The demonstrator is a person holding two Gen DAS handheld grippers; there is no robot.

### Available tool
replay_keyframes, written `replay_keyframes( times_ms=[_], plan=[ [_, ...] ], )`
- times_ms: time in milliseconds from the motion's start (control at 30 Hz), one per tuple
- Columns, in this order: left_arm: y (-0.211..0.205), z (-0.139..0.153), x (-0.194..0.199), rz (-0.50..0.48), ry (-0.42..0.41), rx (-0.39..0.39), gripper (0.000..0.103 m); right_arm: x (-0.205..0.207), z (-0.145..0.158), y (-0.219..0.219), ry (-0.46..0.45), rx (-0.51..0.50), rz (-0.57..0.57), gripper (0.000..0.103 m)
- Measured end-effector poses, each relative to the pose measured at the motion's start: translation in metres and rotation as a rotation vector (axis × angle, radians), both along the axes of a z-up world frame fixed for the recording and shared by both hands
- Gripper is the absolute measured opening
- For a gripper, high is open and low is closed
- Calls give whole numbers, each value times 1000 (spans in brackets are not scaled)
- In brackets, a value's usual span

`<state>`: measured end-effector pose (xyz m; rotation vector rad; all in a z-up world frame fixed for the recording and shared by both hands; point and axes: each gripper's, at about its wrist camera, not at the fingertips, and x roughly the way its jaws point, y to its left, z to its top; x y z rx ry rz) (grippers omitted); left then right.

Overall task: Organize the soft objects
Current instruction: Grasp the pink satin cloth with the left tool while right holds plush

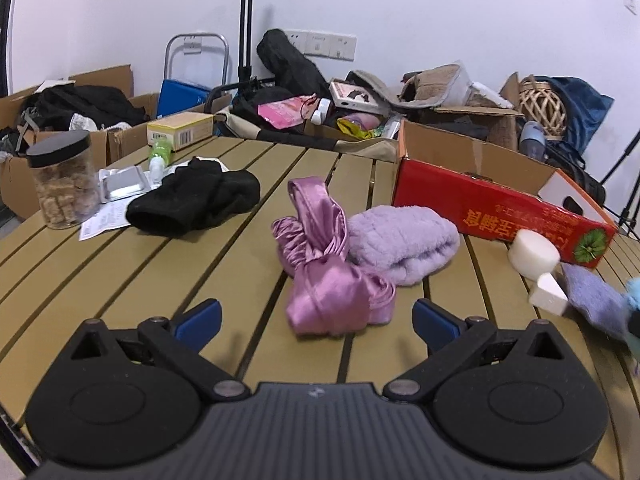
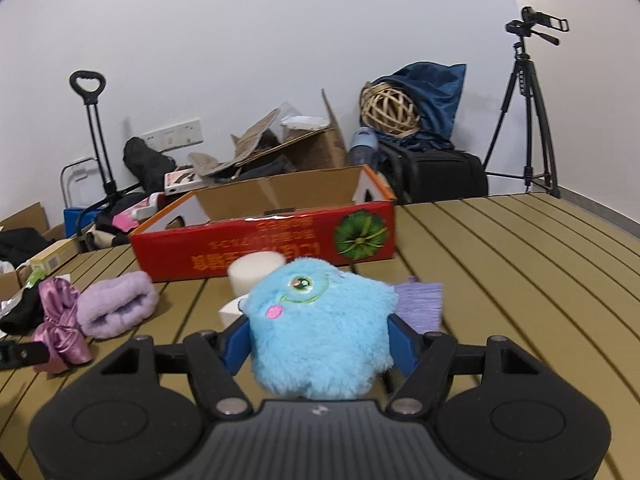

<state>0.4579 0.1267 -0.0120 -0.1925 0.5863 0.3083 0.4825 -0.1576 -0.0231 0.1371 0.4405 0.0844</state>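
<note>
Right gripper (image 2: 318,344) squeezes the soft, light blue plush toy (image 2: 320,328) at its sides, while left gripper (image 1: 316,320) stands open near the slippery satin cloth (image 1: 328,276).

We note a sky-blue furry plush toy (image 2: 320,332) with a pink cheek patch and green eye. The open cardboard box (image 2: 264,244) shows a red printed side.

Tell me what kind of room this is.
Probably a makeshift recording room that doubles as storage, not a lived-in home. A camera on a tripod faces the slatted table, cardboard boxes of clothes and clutter line the bare white wall, and a hand trolley is parked there.
</note>
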Motion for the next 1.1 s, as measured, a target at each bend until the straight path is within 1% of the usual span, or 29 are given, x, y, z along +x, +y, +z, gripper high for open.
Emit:
replay_keyframes(
  times_ms=[67, 333, 433, 533, 600, 633, 667, 800, 867, 900, 967, 1100],
  plan=[
    [0, 0, 11, -1, 13, -9, 103, -1, 0, -9, -6, 6, -8, 69],
    [-5, -14, 51, 29, 115, 10, 103, -9, -3, -33, -28, 31, -24, 69],
    [-7, -18, 58, 47, 132, 26, 103, -14, -6, -36, -38, 41, -21, 69],
    [-9, -20, 61, 58, 126, 37, 102, -18, -9, -37, -49, 36, -18, 69],
    [-10, -19, 64, 69, 130, 44, 99, -20, -9, -38, -55, 26, -17, 69],
    [-11, -20, 64, 74, 132, 40, 93, -21, -9, -39, -58, 26, -16, 69],
    [-10, -21, 65, 74, 134, 31, 86, -22, -9, -40, -60, 31, -15, 69],
    [-7, -21, 64, 78, 129, 18, 74, -25, -8, -43, -66, 43, -10, 69],
    [-7, -19, 62, 72, 117, 16, 62, -26, -9, -44, -68, 46, -8, 69],
    [-7, -19, 61, 69, 114, 13, 60, -27, -9, -45, -69, 47, -8, 69],
    [-6, -18, 59, 62, 107, 11, 51, -28, -9, -46, -72, 48, -7, 69],
    [-8, -16, 52, 55, 93, 38, 45, -32, -8, -47, -79, 53, -3, 69]
  ],
)
